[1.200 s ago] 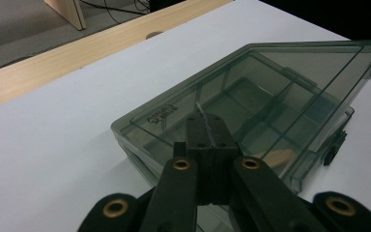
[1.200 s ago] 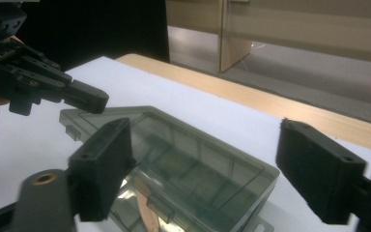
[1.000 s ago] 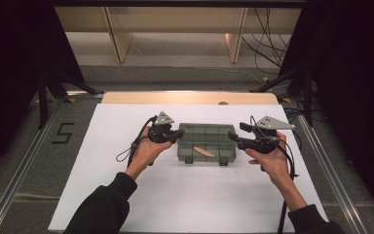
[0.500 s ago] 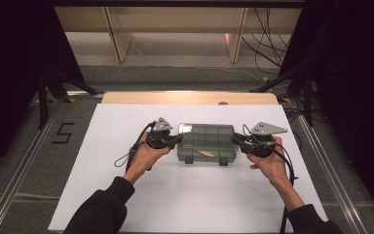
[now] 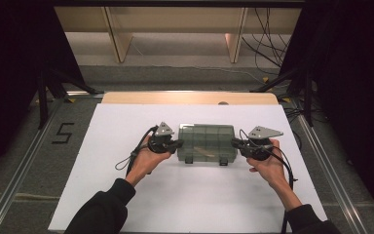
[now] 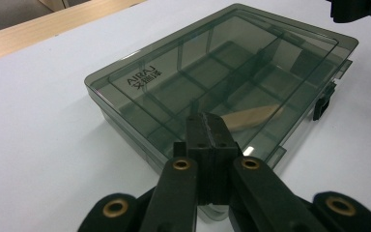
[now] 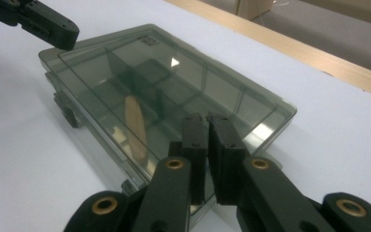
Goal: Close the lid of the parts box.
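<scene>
Both grippers, jaws pressed together, bear on the organiser box's lid ends

Left gripper and right gripper (just closed, nothing between) flank the box mid-table; uneven pressure could skid it, leaving latches unfastened.

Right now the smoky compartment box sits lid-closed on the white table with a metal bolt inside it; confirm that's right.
Wrong only about the contents: the left gripper view shows a pale wooden stick, not a metal bolt, inside the smoky compartment box. The lid is closed, and the box rests on the white table.
</scene>
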Demonstrator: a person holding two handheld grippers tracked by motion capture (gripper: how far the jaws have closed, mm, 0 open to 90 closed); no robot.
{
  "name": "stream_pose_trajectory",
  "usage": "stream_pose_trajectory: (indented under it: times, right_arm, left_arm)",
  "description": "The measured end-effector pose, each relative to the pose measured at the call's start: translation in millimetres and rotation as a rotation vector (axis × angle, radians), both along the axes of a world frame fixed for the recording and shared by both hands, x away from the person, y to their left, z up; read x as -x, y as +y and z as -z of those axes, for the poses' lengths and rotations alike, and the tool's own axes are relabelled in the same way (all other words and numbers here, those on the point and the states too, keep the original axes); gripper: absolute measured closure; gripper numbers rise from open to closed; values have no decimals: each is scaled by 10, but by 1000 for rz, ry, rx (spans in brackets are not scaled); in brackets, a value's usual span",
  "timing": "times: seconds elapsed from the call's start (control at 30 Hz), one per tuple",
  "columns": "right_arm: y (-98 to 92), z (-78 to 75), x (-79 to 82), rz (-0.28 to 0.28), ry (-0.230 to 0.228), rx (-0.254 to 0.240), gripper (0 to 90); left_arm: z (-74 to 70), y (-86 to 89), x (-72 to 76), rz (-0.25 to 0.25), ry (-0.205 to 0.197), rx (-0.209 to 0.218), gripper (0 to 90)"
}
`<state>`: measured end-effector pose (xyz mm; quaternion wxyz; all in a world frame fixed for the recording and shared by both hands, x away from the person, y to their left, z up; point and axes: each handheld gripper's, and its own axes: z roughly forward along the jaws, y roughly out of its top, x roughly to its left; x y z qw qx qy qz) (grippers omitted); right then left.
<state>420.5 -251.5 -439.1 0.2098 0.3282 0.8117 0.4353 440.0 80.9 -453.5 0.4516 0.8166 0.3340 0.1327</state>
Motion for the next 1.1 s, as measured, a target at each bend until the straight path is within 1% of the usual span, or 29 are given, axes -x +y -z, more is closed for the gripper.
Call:
stream_pose_trajectory:
  times: [0.03, 0.07, 0.1, 0.17, 0.3, 0.33, 0.37, 0.4, 0.47, 0.5, 0.6, 0.63, 0.67, 0.7, 0.77, 0.8, 0.83, 0.87, 0.9, 0.93, 0.97, 1.0, 1.03, 1.1]
  right_arm:
    - [3, 14, -1, -5, 6, 1, 863]
    - [3, 28, -1, -6, 11, 9, 865]
    - [5, 37, 2, -2, 13, 11, 866]
    - [4, 63, -6, -10, 17, 21, 870]
    - [5, 84, -6, -11, 24, 31, 875]
    - [6, 91, -8, -13, 25, 35, 875]
    - [8, 96, -12, -22, 28, 39, 875]
    - [12, 100, -8, -18, 30, 42, 875]
    - [24, 110, -7, -20, 35, 42, 875]
    - [25, 114, -12, -30, 34, 52, 875]
    - [32, 127, -12, -30, 33, 60, 876]
    - [34, 130, -9, -30, 40, 60, 875]
    - [34, 132, -9, -29, 39, 59, 876]
    - [34, 131, -9, -29, 40, 61, 876]
    - [34, 132, -11, -29, 35, 62, 876]
    - [35, 137, -13, -34, 42, 65, 876]
    - [36, 142, -12, -31, 39, 66, 876]
    - [36, 149, -9, -30, 45, 66, 875]
    - [40, 156, -9, -28, 47, 67, 876]
    - [43, 159, -8, -28, 48, 69, 876]
    - [45, 161, -10, -30, 45, 70, 876]
    - [46, 163, -10, -32, 48, 69, 876]
    - [46, 167, -10, -35, 50, 71, 876]
    - [47, 180, -11, -33, 46, 72, 876]
  left_arm:
    - [10, -10, 4, -2, 14, 21, 899]
    - [16, -14, 8, -9, 7, 20, 899]
    - [16, 0, 8, 0, 2, -3, 899]
    - [23, -1, 9, 5, 9, -3, 899]
    - [39, -3, 10, 0, 11, 1, 899]
    - [33, 12, 8, 10, 12, -11, 899]
    - [38, 9, 12, -1, 7, -4, 899]
    - [39, 14, 11, 4, 9, -3, 899]
    - [42, 15, 18, -4, 13, 2, 899]
    - [44, 16, 19, -4, 12, 2, 899]
    - [43, 24, 20, -2, 7, -6, 899]
    - [41, 27, 18, 4, 7, -8, 899]
    - [46, 18, 23, -5, 7, 5, 899]
    - [43, 28, 22, 2, 6, -8, 899]
    - [52, 25, 27, -3, 1, -6, 899]
    - [52, 26, 29, -2, 2, -13, 899]
    - [58, 21, 29, 2, 7, -5, 899]
    - [59, 23, 29, 8, 11, -8, 899]
    - [66, 21, 30, 5, 5, -8, 899]
    - [76, 6, 36, -13, 4, 13, 899]
    - [77, 11, 36, -11, 5, 10, 899]
    - [73, 26, 32, 0, 3, -8, 899]
    - [69, 33, 32, 7, 10, -12, 899]
    - [78, 31, 39, -1, 7, -8, 899]
